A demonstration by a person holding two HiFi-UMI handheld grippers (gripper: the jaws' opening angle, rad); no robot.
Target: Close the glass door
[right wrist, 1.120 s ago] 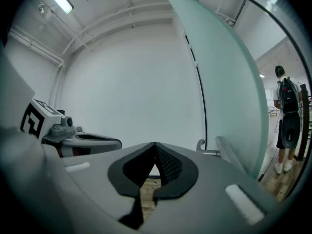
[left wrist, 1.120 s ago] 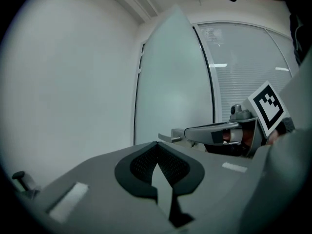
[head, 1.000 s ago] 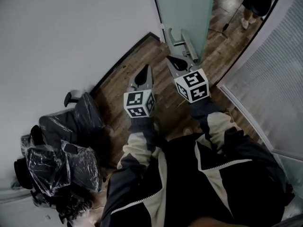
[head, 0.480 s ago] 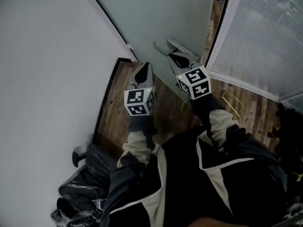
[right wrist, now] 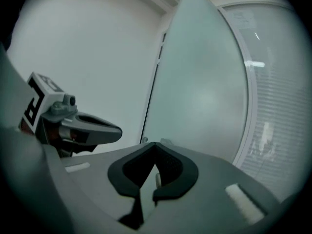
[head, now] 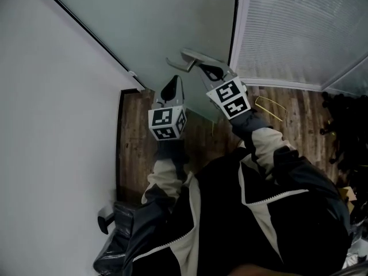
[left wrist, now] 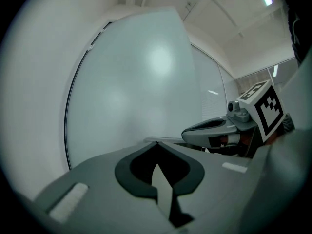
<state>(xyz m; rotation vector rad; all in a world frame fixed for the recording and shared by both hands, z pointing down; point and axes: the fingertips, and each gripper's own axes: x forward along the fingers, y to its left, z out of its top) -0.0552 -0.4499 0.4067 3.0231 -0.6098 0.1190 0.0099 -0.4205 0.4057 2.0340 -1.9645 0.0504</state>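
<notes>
Glass door [head: 172,22] now nearer shut (left gripper [head: 172,84] and right gripper [head: 201,68] pressed together)

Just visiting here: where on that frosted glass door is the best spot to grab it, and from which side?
Probably the metal lever handle, the only part standing out from the flat glass door. Its bar lies level along the pane, so come straight at it from the room side and close on the bar from above and below.

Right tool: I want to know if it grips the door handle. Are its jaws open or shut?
Shut: in the right gripper view the right tool has its jaws together at the tips, nothing between them.
</notes>
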